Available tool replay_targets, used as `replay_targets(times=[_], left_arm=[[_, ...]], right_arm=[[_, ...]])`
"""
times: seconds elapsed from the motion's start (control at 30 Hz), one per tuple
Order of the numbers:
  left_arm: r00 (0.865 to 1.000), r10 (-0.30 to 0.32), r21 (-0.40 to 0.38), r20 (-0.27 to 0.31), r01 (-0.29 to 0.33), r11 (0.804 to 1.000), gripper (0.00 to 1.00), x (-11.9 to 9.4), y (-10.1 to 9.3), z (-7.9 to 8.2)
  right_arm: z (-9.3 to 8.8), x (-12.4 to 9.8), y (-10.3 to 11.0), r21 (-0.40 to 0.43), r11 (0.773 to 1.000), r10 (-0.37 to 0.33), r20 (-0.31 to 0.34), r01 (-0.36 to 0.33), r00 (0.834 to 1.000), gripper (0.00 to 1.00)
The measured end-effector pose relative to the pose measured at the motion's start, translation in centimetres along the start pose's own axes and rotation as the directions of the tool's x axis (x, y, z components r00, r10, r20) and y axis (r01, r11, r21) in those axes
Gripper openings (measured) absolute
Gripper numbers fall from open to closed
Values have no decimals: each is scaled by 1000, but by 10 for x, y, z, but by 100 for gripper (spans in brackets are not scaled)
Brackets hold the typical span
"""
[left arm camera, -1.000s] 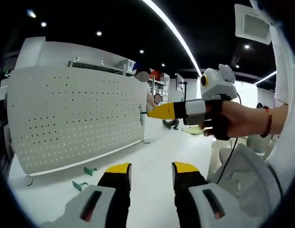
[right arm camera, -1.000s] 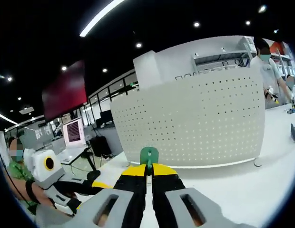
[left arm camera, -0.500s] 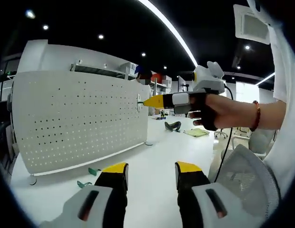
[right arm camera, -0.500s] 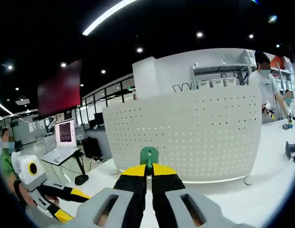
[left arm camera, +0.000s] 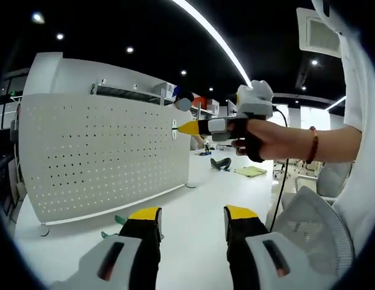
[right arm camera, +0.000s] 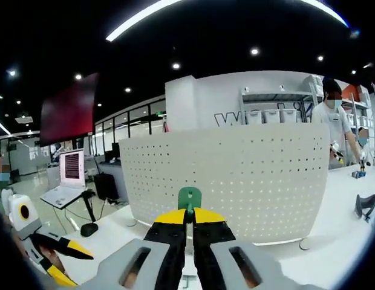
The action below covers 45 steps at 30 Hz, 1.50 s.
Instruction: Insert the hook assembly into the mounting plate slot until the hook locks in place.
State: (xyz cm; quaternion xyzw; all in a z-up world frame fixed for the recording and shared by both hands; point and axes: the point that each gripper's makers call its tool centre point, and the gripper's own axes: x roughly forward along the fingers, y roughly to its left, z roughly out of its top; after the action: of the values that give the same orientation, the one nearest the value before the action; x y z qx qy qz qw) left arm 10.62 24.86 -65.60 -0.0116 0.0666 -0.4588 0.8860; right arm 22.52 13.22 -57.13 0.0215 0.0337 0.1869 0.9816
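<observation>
White table [left arm camera: 199, 199], pegboard [right arm camera: 236, 175], gripper [right arm camera: 187, 219] clamping hook [right arm camera: 189, 197]

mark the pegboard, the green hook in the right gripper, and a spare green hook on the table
pegboard [right arm camera: 236, 181]: right gripper view, middle of its perforated face.
green hook [right arm camera: 189, 196]: right gripper view, rounded head above the shut gripper tips.
spare green hook [left arm camera: 120, 220]: left gripper view, tip showing beside the gripper.

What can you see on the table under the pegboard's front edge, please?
In the left gripper view, two small green hooks lie on the white table below the pegboard. The left gripper's jaws cover part of them, so their full shape is hidden.
</observation>
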Motion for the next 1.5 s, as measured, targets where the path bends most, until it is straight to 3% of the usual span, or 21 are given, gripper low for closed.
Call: replay_targets(times=[0.33, 0.7, 1.5], left_arm=[[999, 43, 12, 3, -43, 999, 63, -4, 10, 4], [997, 83, -5, 5, -83, 997, 71, -9, 16, 0], [994, 109, -8, -19, -109, 994, 73, -15, 23, -6]], right_arm=[[11, 13, -15, -29, 999, -43, 14, 44, 999, 1], [23, 30, -24, -50, 996, -76, 32, 77, 997, 1], [53, 56, -52, -55, 988, -136, 76, 141, 988, 1]])
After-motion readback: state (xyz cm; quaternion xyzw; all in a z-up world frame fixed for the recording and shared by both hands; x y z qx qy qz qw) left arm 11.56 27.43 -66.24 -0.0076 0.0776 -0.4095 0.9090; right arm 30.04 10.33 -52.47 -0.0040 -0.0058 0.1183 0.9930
